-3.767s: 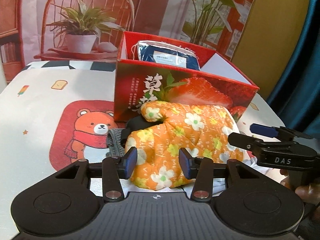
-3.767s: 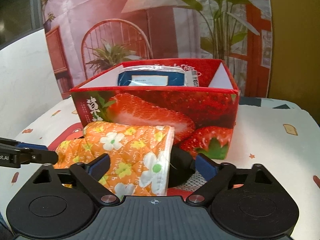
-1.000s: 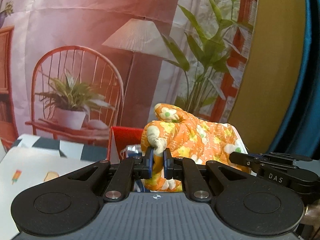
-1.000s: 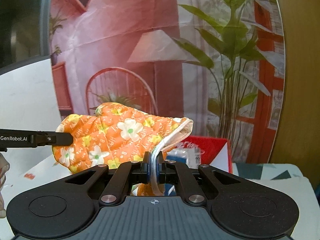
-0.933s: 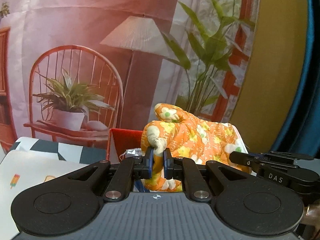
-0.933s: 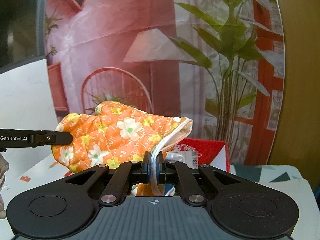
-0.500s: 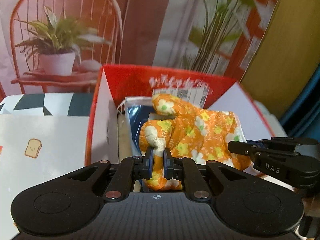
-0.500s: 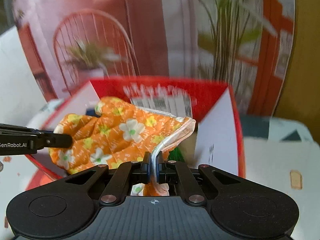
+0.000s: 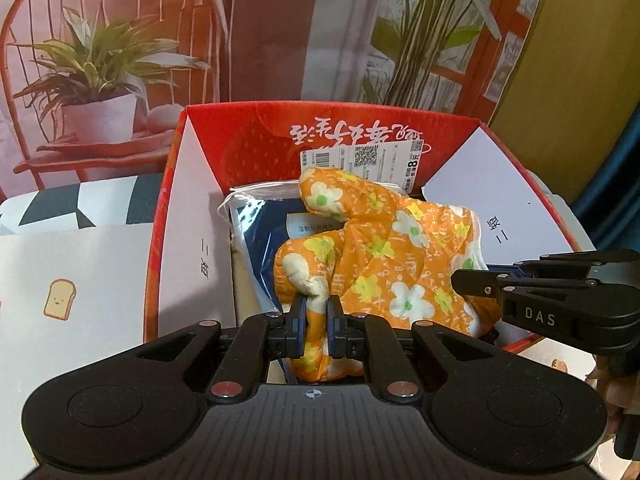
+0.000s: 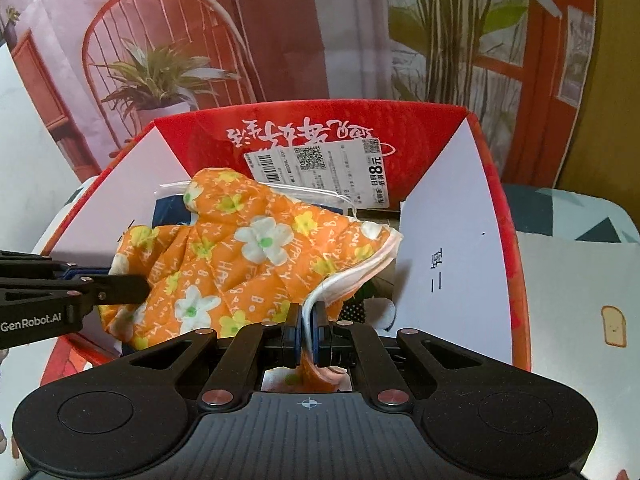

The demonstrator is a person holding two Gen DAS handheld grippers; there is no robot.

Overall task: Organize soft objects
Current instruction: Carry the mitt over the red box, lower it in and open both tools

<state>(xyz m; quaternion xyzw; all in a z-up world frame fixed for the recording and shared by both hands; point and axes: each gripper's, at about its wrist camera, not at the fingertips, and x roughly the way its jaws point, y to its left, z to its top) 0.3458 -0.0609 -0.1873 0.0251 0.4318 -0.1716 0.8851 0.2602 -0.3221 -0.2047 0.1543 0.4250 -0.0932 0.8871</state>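
An orange flowered oven mitt (image 9: 384,252) (image 10: 240,256) hangs between both grippers over the open red strawberry box (image 9: 192,128) (image 10: 472,120). My left gripper (image 9: 317,316) is shut on the mitt's fingertip end. My right gripper (image 10: 307,326) is shut on the white-lined cuff edge. The right gripper (image 9: 480,280) reaches in from the right in the left wrist view, and the left gripper (image 10: 116,280) comes in from the left in the right wrist view. Under the mitt, inside the box, lies a dark blue packet in clear plastic (image 9: 260,232).
The box stands on a white cloth with toast prints (image 9: 60,296) (image 10: 612,324). A price label (image 10: 320,172) is stuck on the box's far inner wall. A dotted dark item (image 10: 360,312) lies in the box below the cuff. A printed backdrop rises behind.
Both grippers carried the mitt forward and down, from high in front of the backdrop to just above the open box. Both views have tilted downward. The grips are unchanged.
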